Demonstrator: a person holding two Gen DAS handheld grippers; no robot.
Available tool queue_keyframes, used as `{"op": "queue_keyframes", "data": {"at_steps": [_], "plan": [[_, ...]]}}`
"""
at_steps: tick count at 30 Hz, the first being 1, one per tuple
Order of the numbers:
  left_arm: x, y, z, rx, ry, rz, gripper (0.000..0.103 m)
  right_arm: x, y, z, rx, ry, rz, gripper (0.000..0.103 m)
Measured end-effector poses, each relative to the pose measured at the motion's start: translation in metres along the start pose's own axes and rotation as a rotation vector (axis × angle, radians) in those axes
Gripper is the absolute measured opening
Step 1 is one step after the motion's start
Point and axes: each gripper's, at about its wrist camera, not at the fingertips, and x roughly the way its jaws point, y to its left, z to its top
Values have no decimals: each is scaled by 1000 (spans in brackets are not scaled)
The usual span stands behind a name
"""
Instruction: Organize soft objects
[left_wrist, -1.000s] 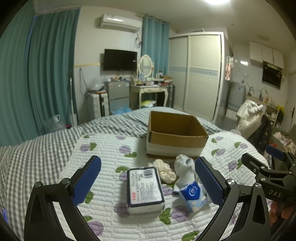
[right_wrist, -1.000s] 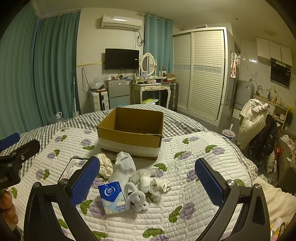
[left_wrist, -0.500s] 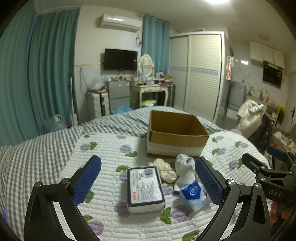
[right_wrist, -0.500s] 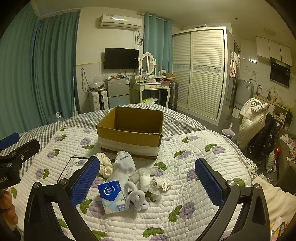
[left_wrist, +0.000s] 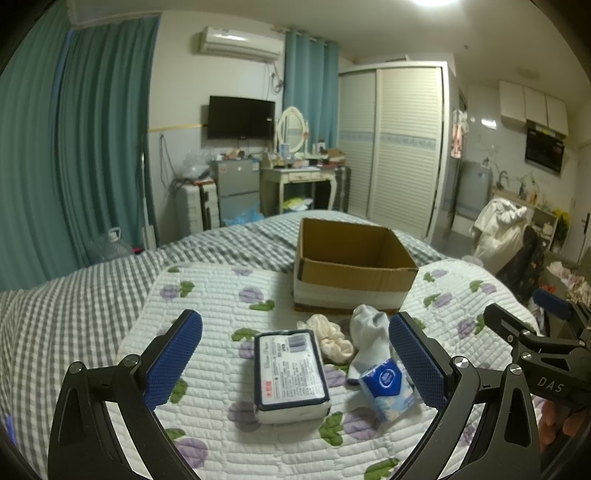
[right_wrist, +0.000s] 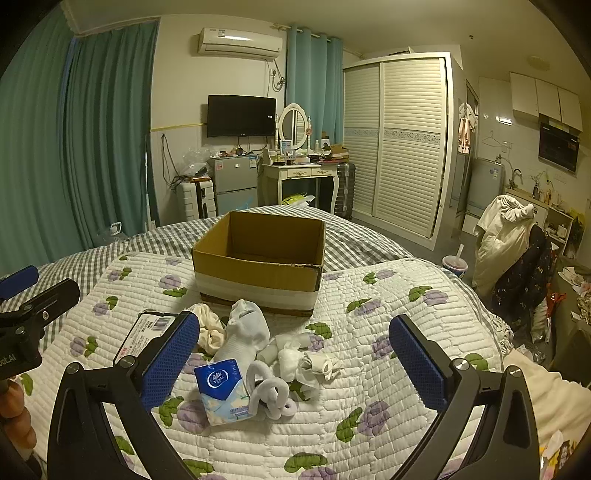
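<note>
An open cardboard box (left_wrist: 354, 273) (right_wrist: 258, 266) stands on the bed quilt (left_wrist: 221, 295), and what I see of its inside is empty. In front of it lie a white tissue pack with a dark border (left_wrist: 290, 374) (right_wrist: 146, 328), a blue tissue packet (left_wrist: 386, 391) (right_wrist: 221, 391), a white sock (left_wrist: 369, 336) (right_wrist: 242, 332), a cream cloth (left_wrist: 330, 336) (right_wrist: 210, 326) and rolled white socks (right_wrist: 291, 365). My left gripper (left_wrist: 295, 358) is open above the white pack. My right gripper (right_wrist: 293, 360) is open above the sock pile.
The flowered quilt (right_wrist: 388, 314) lies on a grey checked bedspread (left_wrist: 55, 314). Teal curtains (left_wrist: 74, 166) hang at the left. A dressing table (right_wrist: 299, 177), small fridge (right_wrist: 232, 181) and wardrobe (right_wrist: 399, 147) stand behind the bed. A chair with clothes (right_wrist: 513, 251) is at the right.
</note>
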Motion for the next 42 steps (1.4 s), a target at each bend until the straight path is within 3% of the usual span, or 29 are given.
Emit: {"op": "queue_keyframes", "data": {"at_steps": [25, 33, 38, 42], "plan": [[1, 0, -3, 2, 2, 4, 103, -2, 0, 2, 2, 2, -4, 103], [-22, 1, -2, -1, -7, 18, 103, -27, 6, 11, -30, -17, -1, 103], [-13, 5, -17, -1, 47, 49, 103, -29, 9, 2, -51, 18, 1, 103], [18, 8, -41, -8, 127, 54, 102, -14, 9, -11, -60, 58, -5, 103]]}}
